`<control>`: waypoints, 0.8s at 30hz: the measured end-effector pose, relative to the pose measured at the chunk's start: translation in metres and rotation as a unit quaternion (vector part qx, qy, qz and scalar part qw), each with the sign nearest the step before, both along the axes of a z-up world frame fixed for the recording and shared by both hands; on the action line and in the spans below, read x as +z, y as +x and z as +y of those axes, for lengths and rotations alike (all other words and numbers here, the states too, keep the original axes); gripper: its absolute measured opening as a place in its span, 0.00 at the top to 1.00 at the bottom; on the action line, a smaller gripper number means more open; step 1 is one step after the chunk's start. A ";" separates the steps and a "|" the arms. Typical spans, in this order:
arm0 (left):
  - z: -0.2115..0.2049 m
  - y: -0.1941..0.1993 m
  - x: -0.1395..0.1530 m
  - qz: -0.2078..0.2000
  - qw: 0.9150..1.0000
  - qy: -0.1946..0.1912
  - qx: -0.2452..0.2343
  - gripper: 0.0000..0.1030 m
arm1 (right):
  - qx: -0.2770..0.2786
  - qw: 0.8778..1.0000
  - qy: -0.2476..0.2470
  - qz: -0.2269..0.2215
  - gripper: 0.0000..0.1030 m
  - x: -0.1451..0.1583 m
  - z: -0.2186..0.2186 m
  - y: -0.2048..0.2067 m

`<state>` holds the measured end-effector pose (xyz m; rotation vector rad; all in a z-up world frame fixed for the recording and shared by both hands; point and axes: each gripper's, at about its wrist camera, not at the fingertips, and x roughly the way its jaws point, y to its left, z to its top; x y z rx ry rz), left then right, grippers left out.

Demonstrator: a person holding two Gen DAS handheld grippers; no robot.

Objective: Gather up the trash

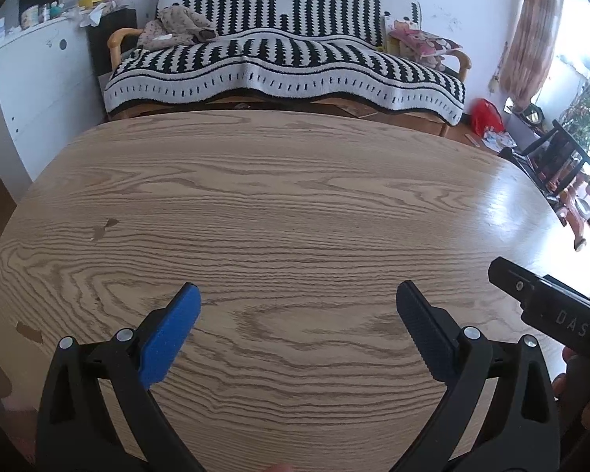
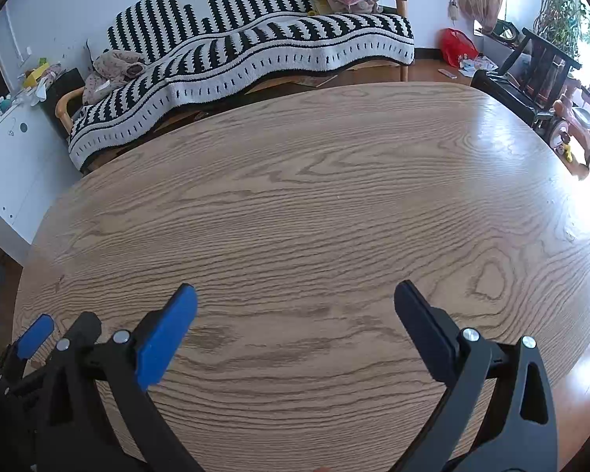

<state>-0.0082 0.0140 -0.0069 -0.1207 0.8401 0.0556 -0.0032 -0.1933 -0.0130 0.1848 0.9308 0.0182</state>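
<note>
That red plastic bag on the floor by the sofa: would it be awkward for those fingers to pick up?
Probably floppy: the red plastic bag looks crumpled and slumped. Likely light, so it may slide when nudged. Its contents can't be seen, so weight is uncertain.

A: What's behind your desk [image 1: 279, 204]?
B: Sofa [image 1: 283, 67] under a black-and-white striped throw, against a white wall [image 1: 464, 4].
A: Sides?
B: White cabinet [image 1: 31, 78] on your left; curtain [image 1: 535, 31], plants [image 2: 562, 8], bright window light right.
</note>
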 end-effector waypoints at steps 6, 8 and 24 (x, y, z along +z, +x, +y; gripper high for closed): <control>-0.001 -0.002 -0.001 0.001 1.000 -0.001 -0.005 0.06 | -0.004 1.000 -0.003 0.001 0.06 -0.003 -0.002 0.000; -0.003 -0.002 -0.001 0.001 1.000 0.001 -0.006 0.06 | -0.005 1.000 -0.004 0.001 0.06 -0.003 -0.002 -0.001; -0.015 0.001 -0.007 0.020 1.000 0.014 -0.012 0.06 | -0.007 1.000 -0.004 0.003 0.06 -0.005 -0.006 0.001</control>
